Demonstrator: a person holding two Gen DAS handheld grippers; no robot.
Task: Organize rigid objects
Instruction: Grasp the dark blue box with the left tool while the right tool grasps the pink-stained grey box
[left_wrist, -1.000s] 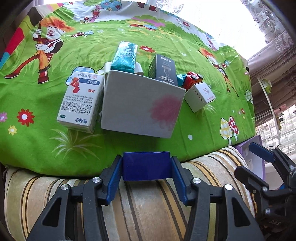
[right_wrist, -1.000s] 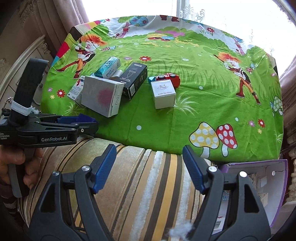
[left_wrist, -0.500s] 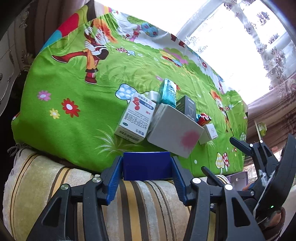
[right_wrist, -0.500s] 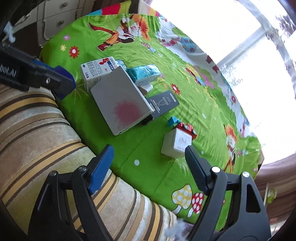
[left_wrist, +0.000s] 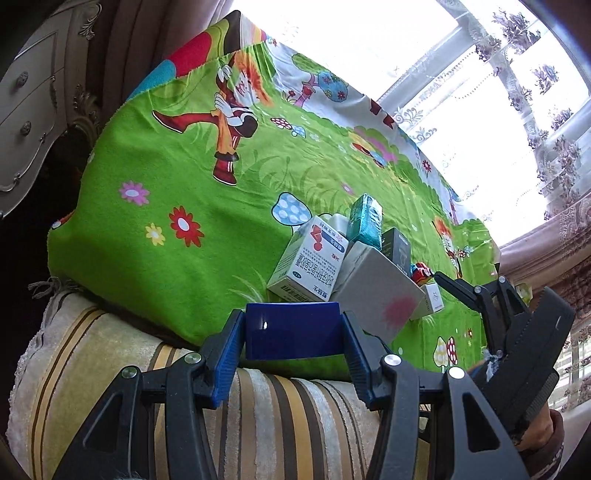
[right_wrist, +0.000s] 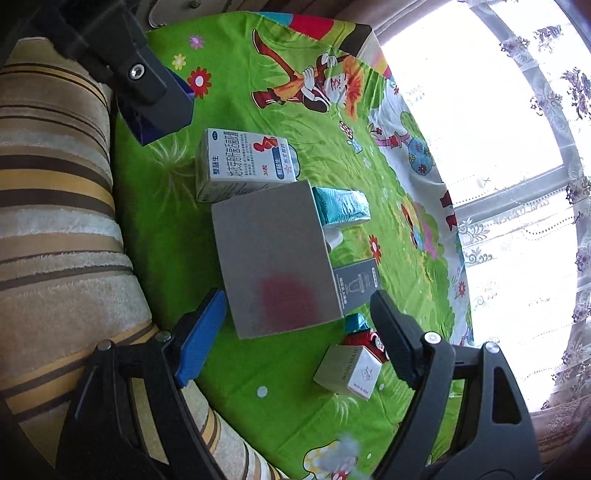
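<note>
My left gripper (left_wrist: 291, 325) is shut on a dark blue box (left_wrist: 291, 334), held over the edge of the cloth. On the cloth lies a cluster: a white medicine box (left_wrist: 310, 258), a flat grey box with a red blotch (right_wrist: 277, 258), a teal box (right_wrist: 340, 205), a black box (right_wrist: 356, 282), a small white box (right_wrist: 347, 371) and a red toy car (right_wrist: 365, 339). My right gripper (right_wrist: 295, 306) stands open just above the near end of the grey box, its pads clear of it. The left gripper (right_wrist: 159, 110) shows at the upper left of the right wrist view.
A green cartoon cloth (left_wrist: 184, 166) covers the surface. A striped plush cushion (left_wrist: 110, 387) runs along its near edge. A white carved dresser (left_wrist: 26, 110) stands at the left, and a window with lace curtains (left_wrist: 517, 110) is behind. A person's hand (left_wrist: 535, 435) holds the right gripper's handle.
Both wrists have rolled, so the cloth now tilts in both views. My right gripper has come down and in over the grey box, with its jaws a little wider. The left still holds the blue box.
</note>
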